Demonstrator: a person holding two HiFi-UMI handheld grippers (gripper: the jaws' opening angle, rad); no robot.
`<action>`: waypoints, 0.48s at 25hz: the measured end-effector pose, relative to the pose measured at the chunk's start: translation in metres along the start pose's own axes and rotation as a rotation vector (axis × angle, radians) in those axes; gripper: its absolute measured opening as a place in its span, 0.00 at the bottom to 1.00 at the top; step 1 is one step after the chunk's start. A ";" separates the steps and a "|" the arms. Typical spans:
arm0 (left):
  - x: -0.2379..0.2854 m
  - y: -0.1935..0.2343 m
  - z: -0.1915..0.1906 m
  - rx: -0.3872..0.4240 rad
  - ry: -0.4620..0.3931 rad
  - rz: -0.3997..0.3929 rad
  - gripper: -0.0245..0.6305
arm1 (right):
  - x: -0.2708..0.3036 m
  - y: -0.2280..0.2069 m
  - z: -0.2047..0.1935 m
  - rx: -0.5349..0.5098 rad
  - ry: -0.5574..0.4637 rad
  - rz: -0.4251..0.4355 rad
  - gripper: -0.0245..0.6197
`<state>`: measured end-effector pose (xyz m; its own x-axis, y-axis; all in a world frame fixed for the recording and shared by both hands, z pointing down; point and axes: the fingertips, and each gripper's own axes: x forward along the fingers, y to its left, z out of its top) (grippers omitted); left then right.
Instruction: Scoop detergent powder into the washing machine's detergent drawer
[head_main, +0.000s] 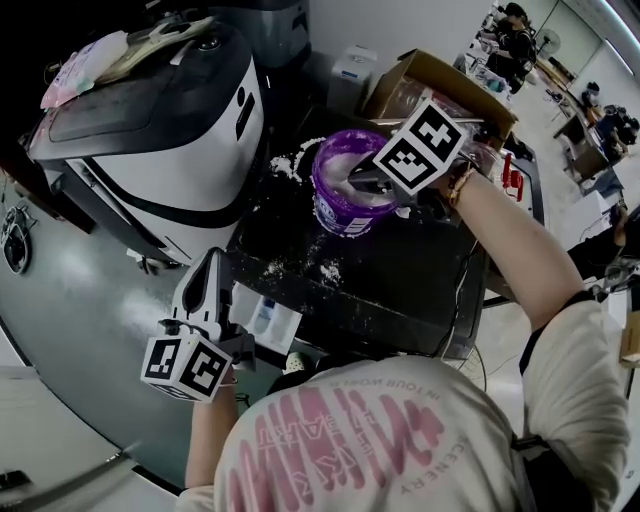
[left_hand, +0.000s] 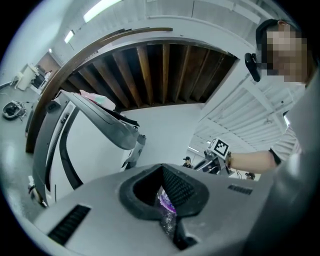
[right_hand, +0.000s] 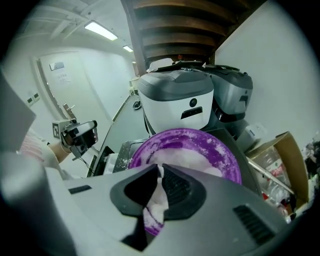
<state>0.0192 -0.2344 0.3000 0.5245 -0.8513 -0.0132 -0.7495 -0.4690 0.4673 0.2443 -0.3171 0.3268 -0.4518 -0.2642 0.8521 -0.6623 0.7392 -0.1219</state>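
A purple tub (head_main: 345, 200) of white detergent powder (right_hand: 185, 162) stands on a black table (head_main: 400, 280). My right gripper (head_main: 358, 182) reaches down into the tub from the right. In the right gripper view its jaws (right_hand: 159, 175) stand close together on a thin white strip, apparently a scoop's handle. My left gripper (head_main: 210, 262) hangs shut and empty at the table's near left corner, just above a white detergent drawer (head_main: 265, 318) with a blue inset. Through the slit of the left gripper (left_hand: 165, 192) I see the tub and the speckled tabletop.
The white and grey washing machine (head_main: 150, 120) stands at the far left. Spilled powder (head_main: 290, 160) lies beside the tub and near the table's front. An open cardboard box (head_main: 440, 85) sits behind the tub. People sit at desks far back right.
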 end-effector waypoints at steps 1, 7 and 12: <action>0.000 0.001 0.000 -0.003 -0.002 0.003 0.04 | 0.000 0.001 0.000 0.001 0.003 0.008 0.08; 0.000 0.002 -0.003 -0.007 -0.004 0.009 0.04 | -0.010 0.001 0.001 0.023 -0.029 0.030 0.05; 0.000 0.004 -0.003 -0.001 0.001 0.011 0.04 | -0.025 -0.010 0.009 0.001 -0.090 -0.028 0.05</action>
<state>0.0174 -0.2356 0.3048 0.5162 -0.8565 -0.0070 -0.7550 -0.4589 0.4684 0.2572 -0.3233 0.3021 -0.4851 -0.3392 0.8060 -0.6757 0.7305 -0.0993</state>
